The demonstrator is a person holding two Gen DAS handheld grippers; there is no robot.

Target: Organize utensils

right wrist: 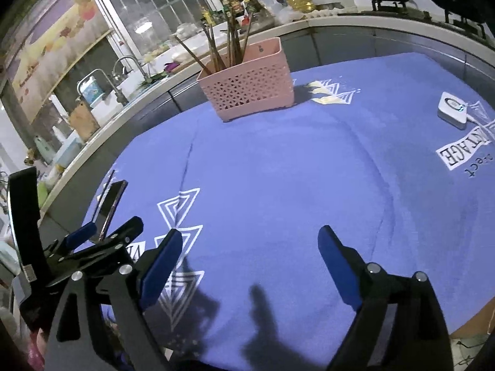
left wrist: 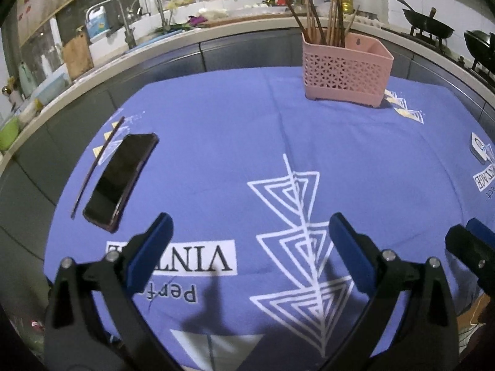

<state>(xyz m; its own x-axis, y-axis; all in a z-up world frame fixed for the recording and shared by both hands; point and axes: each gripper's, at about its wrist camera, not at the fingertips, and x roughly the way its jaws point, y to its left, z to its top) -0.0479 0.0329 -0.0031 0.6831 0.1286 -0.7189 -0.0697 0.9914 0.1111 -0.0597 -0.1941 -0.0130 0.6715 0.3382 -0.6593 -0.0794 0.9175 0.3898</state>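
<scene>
A pink perforated utensil basket point(left wrist: 346, 72) stands at the far side of the blue-clothed table, with several brown chopsticks point(left wrist: 321, 20) upright in its left compartment; it also shows in the right wrist view point(right wrist: 247, 88). One dark chopstick point(left wrist: 97, 165) lies on the cloth at the left, beside a black phone point(left wrist: 120, 181). My left gripper point(left wrist: 249, 232) is open and empty above the near part of the cloth. My right gripper point(right wrist: 249, 247) is open and empty, to the right of the left one.
A small white device point(right wrist: 453, 113) lies on the cloth at the right. The phone and chopstick show edge-on at the left in the right wrist view point(right wrist: 109, 207). Behind the table runs a kitchen counter with a sink, bottles and woks point(left wrist: 428, 24).
</scene>
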